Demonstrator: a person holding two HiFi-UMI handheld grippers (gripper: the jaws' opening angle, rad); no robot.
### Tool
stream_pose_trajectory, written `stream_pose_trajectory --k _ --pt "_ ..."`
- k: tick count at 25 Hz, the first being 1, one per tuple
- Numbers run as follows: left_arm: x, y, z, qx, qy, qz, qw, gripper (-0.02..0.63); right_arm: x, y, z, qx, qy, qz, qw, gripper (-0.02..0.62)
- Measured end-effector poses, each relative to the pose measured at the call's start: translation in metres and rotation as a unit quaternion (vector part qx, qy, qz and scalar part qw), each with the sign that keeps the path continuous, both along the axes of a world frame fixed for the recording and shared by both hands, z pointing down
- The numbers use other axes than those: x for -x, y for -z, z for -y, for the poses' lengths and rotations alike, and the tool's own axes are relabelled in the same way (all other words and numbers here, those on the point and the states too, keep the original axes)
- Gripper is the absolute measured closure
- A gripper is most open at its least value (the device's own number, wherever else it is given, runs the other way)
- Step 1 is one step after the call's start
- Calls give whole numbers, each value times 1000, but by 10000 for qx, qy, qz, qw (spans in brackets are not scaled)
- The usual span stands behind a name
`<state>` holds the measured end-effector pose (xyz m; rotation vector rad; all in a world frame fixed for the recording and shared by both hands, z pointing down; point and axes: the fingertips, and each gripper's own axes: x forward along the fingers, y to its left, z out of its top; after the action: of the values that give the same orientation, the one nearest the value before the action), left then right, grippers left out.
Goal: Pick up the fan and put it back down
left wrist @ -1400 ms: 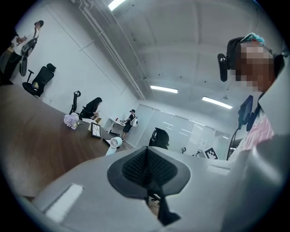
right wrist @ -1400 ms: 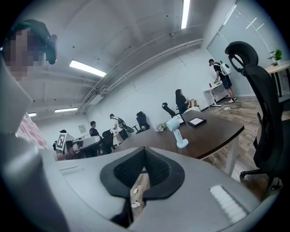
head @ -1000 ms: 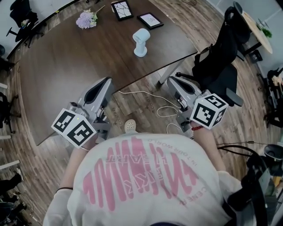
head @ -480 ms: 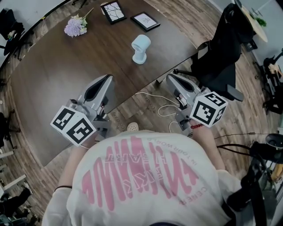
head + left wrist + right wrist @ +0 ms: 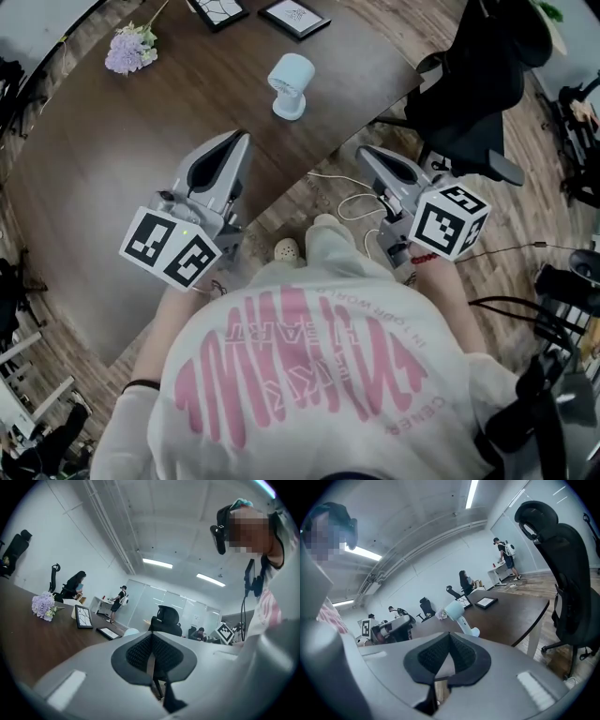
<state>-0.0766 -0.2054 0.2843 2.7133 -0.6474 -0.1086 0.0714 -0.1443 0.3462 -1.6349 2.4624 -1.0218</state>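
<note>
The wood-plank floor (image 5: 309, 202) runs under a broad, dark brown counter (image 5: 122, 159) that fills the upper left of the head view. A person in a white shirt (image 5: 309, 384) with pink print stands at its near edge, and a black office chair (image 5: 473, 84) sits off the counter's right corner. The left gripper (image 5: 241, 141) reaches over the counter's near part with its jaws closed together and nothing between them, which the left gripper view confirms. The right gripper (image 5: 364, 153) hangs over the floor just off the counter's edge. In the right gripper view its jaw tips meet and it holds nothing. Each gripper carries a cube with square black-and-white markers at its rear. The fan (image 5: 289, 84), pale blue-white with a round head on a short handle, stands upright on its base on the counter, ahead of both grippers, well apart from each and roughly between their lines. A bunch of pale purple flowers (image 5: 129, 49) lies near the counter's far left edge. Two dark picture frames (image 5: 295, 17) lie flat beyond the fan. White cables (image 5: 352, 202) loop on the floor between the counter and the right gripper.
</note>
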Motion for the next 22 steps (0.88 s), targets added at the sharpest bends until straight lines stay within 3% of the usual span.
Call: stream_pose_trajectory --k 5,7,9,14,19,22 --pt "-32 -36 25 -291 -182 416 9985 561 -11 -13 14 222 19 -14 9998 590" --pt "-43 -53 36 -317 -212 631 9973 423 -18 -15 22 268 21 11 9996 591" --pt "-53 -68 44 -239 -242 767 9965 359 -26 -16 27 283 30 12 9996 590" --pt "-79 -102 58 -111 -332 1127 9930 341 -50 -29 32 432 0 -88 9990 589" --pt "-96 -127 71 -133 -151 1617 9866 356 -64 -40 36 504 177 -492 9974 590" --pt "-103 -137 80 -44 -26 1716 9852 356 -71 -43 38 524 246 -575 9967 590"
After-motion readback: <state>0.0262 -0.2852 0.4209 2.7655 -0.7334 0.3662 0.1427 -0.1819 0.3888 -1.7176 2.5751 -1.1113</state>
